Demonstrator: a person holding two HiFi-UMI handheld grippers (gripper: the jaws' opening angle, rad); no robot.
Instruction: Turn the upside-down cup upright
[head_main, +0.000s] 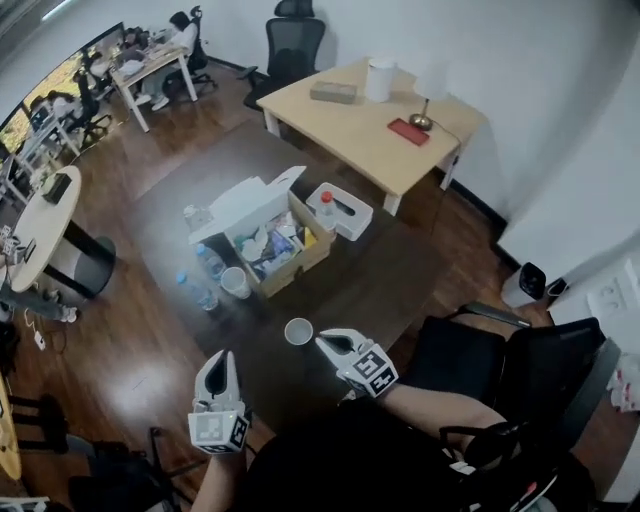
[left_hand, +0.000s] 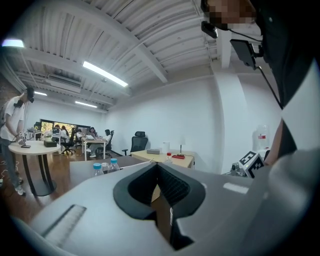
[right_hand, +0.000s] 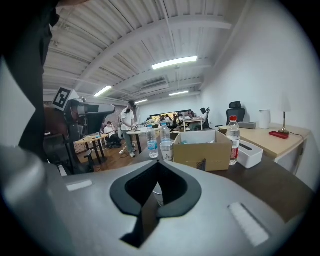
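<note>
A white paper cup (head_main: 298, 331) stands on the dark table (head_main: 390, 270), near its front edge. From above it shows a white ring round a grey middle; which way up it is I cannot tell. My right gripper (head_main: 325, 341) is shut, its tips just right of the cup's edge, and whether they touch it is unclear. In the right gripper view the jaws (right_hand: 158, 164) meet at the tips and a strip of the cup (right_hand: 159, 194) shows through the gap behind them. My left gripper (head_main: 218, 362) hovers nearer me to the left, shut (left_hand: 158, 167) and empty.
A cardboard box (head_main: 285, 245) of oddments sits mid-table, with a second paper cup (head_main: 236, 283) and water bottles (head_main: 200, 290) to its left. A red-capped bottle (head_main: 325, 210) and a white tissue box (head_main: 345, 212) stand behind. A black chair (head_main: 480, 360) is at my right.
</note>
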